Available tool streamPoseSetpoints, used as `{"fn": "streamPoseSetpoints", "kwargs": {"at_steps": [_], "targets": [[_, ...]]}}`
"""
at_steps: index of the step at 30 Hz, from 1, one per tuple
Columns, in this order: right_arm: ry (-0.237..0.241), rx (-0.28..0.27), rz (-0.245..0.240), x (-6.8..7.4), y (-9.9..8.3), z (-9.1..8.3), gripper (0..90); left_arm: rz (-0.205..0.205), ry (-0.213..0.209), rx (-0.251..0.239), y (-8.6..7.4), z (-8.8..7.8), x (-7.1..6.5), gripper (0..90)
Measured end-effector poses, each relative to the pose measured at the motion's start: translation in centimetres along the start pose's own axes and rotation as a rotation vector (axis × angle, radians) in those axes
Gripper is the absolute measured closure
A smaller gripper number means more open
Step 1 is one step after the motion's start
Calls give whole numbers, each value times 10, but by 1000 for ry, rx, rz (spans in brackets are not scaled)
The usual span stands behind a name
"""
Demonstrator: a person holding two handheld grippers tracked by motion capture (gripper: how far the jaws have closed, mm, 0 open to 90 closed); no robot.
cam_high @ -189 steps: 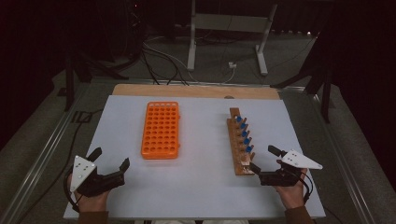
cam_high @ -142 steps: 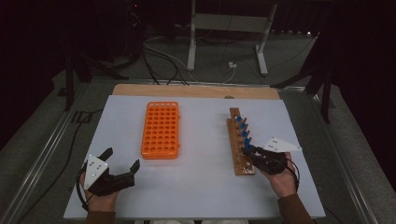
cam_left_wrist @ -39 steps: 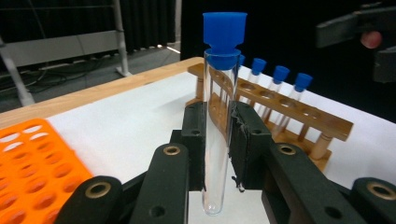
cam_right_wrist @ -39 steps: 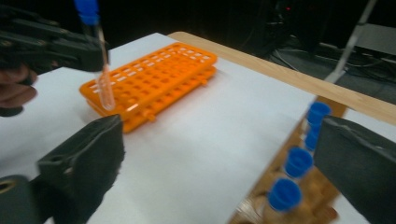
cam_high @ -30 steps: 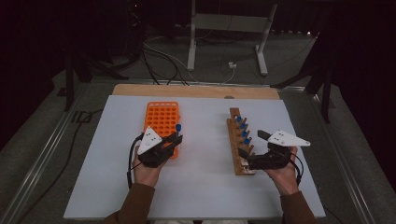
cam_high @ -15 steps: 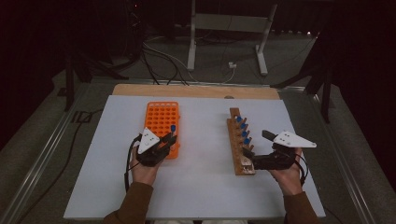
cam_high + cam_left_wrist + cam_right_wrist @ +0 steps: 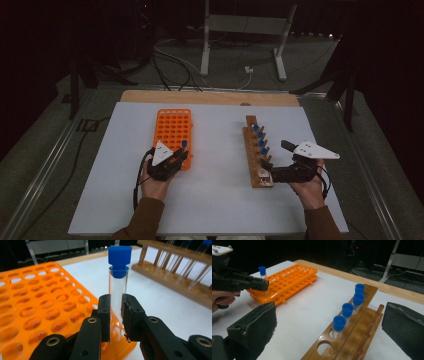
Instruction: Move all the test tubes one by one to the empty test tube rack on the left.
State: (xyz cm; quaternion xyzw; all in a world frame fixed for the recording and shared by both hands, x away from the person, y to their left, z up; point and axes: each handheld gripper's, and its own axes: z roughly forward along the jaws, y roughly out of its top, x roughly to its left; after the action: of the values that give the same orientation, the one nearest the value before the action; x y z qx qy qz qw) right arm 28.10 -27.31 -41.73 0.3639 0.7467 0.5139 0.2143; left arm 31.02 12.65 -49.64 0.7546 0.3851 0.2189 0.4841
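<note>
standing upright – tube (image 7: pixel 117 287) clamped between left gripper (image 7: pixel 115 315) pads

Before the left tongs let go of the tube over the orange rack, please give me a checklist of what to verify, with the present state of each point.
1. Grip: left tongs shut on the tube, pads on the glass. Ok.
2. Tube upright, blue cap on top. Ok.
3. Tube bottom seated in a hole at the near corner of the orange rack: hidden behind the jaws. Cannot tell.
4. Right tongs open, holding nothing, beside the wooden rack. Ok.
5. Four capped tubes upright in the wooden rack, nearest hole free. Ok.
</note>
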Motion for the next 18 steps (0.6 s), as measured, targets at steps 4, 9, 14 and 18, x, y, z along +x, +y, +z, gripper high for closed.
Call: {"fn": "streamPoseSetpoints", "kwargs": {"at_steps": [4,9,14,18], "targets": [[0,0,-1,0,0,0,0,12,4,45,0,1,-2,789],[-7,5,1,-1,-1,1,0,15,8,69,-3,3,-3,789],[-10,6,4,-3,-2,1,0,34,13,75,-4,1,-5,788],[-20,9,8,-4,-2,2,0,42,14,79,-5,-2,-6,785]]}}
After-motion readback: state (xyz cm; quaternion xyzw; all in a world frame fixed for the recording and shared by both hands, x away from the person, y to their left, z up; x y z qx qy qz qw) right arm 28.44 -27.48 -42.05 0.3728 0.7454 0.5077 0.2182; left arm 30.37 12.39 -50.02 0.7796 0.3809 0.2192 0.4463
